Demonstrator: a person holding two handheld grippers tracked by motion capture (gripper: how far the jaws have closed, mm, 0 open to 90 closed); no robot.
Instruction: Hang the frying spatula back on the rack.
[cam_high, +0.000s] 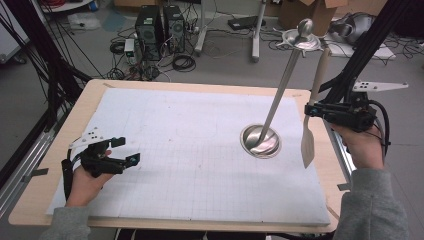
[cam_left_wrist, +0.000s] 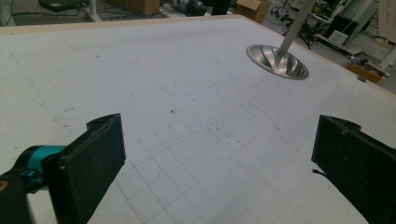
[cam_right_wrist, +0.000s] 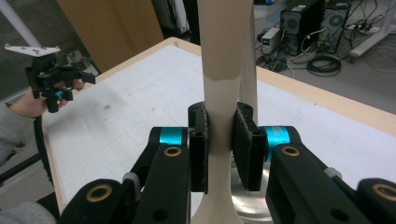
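Note:
A cream spatula hangs upright over the mat's right edge, blade down, with my right gripper shut on its handle. In the right gripper view the pads press the spatula from both sides, my right gripper pointing across the table. A steel ladle rests its bowl on the white grid mat, its long handle leaning up to the right beside the spatula. My left gripper stands open at the mat's left, nothing between its jaws. The ladle bowl lies far ahead of it.
The mat covers a wooden tabletop. Black frame struts rise by the right gripper. Computer towers, cables and a cardboard box sit on the floor beyond. The left gripper appears far off in the right gripper view.

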